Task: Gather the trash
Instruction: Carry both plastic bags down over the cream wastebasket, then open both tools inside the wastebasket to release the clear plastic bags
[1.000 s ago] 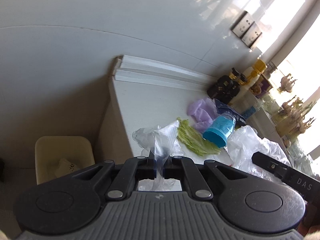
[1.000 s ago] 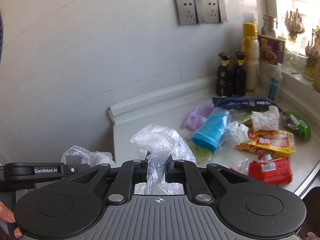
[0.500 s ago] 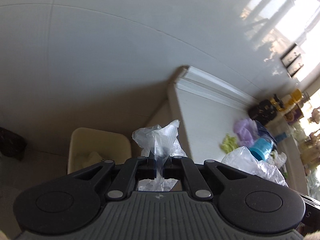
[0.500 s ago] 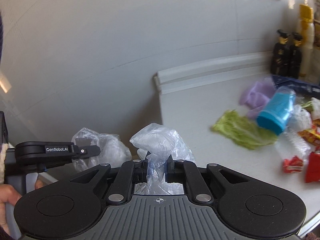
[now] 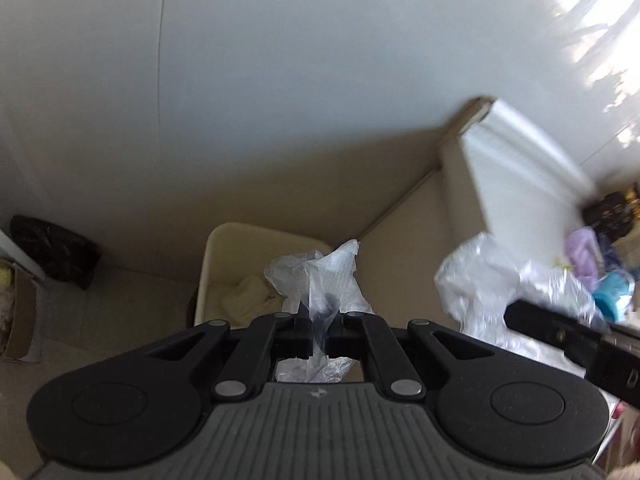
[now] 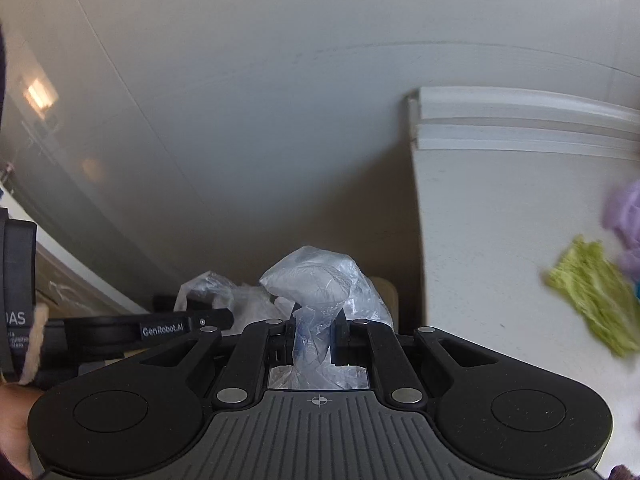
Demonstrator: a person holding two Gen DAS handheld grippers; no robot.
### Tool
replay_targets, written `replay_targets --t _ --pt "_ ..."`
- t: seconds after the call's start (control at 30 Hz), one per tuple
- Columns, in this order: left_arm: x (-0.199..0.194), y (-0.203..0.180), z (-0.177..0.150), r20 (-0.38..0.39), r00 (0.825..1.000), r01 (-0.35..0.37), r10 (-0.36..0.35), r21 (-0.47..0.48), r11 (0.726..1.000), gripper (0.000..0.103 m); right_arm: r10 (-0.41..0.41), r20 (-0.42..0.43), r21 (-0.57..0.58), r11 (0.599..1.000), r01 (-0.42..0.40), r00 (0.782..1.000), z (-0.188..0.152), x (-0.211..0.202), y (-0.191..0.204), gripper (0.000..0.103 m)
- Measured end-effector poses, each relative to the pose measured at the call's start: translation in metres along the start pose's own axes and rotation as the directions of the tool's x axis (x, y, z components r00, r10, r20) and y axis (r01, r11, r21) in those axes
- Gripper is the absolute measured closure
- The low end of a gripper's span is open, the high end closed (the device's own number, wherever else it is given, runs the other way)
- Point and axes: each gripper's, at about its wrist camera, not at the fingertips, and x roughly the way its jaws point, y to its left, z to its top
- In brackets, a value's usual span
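My left gripper [image 5: 319, 322] is shut on a crumpled clear plastic bag [image 5: 320, 268]. It hangs just above a cream waste bin [image 5: 224, 248] on the floor, which holds some pale crumpled trash. My right gripper [image 6: 315, 330] is shut on a second clear plastic bag [image 6: 316, 276], beside the white counter's [image 6: 500, 220] left end. In the left wrist view that second bag [image 5: 480, 280] shows blurred at the right, behind one of the right gripper's fingers [image 5: 552, 326]. A corner of the bin [image 6: 386, 292] peeks out behind the right gripper's bag.
A green lettuce leaf [image 6: 592, 292] and a purple wad [image 6: 624, 216] lie on the counter at the right. A blue cup [image 5: 612, 292] lies farther along it. A black bag [image 5: 52, 248] and a cardboard box [image 5: 16, 320] sit on the floor left of the bin. A wall stands close behind.
Both grippers have swung left off the counter and downward with their bags. The bin has come under the left gripper, and the counter trash has slid to the right edge of both views.
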Motion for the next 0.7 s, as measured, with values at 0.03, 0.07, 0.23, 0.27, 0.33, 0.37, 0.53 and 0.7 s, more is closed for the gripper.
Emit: replay_targets --t 0.03,0.07,0.23,0.27,0.33,0.37,0.53,0.7 --pt "0.005 0.003 0.000 -0.007 1.000 -0.010 0.010 -0.003 1.000 0.099 -0.002 -0.016 -0.015 1.000 0.002 1.000 0.003 0.009 0.001 0.094" --pt "0.010 0.005 0.000 -0.015 1.000 -0.019 0.019 -0.006 1.000 0.099 -0.005 -0.033 -0.030 1.000 0.004 0.999 0.006 0.019 0.003 0.094" --pt "0.039 0.021 0.003 -0.061 0.996 -0.060 0.059 -0.017 0.998 0.099 -0.022 -0.122 -0.097 0.995 0.010 0.992 0.019 0.061 0.007 0.094" --pt "0.045 0.024 0.003 -0.071 0.995 -0.071 0.070 -0.016 0.997 0.099 -0.025 -0.143 -0.106 0.994 0.009 0.989 0.022 0.071 0.007 0.093" --pt "0.060 0.029 0.004 -0.096 0.991 -0.092 0.090 -0.015 0.996 0.099 -0.033 -0.181 -0.125 0.992 0.010 0.983 0.027 0.087 0.009 0.092" --pt "0.067 0.031 0.005 -0.108 0.989 -0.100 0.098 -0.018 0.995 0.099 -0.037 -0.201 -0.136 0.991 0.009 0.979 0.029 0.095 0.012 0.091" --pt "0.096 0.040 0.004 -0.159 0.978 -0.139 0.136 -0.007 0.990 0.099 -0.052 -0.286 -0.178 0.984 0.000 0.957 0.036 0.140 0.018 0.091" --pt "0.118 0.048 0.000 -0.202 0.967 -0.161 0.155 -0.012 0.987 0.098 -0.041 -0.362 -0.137 0.991 -0.009 0.931 0.037 0.173 0.010 0.091"
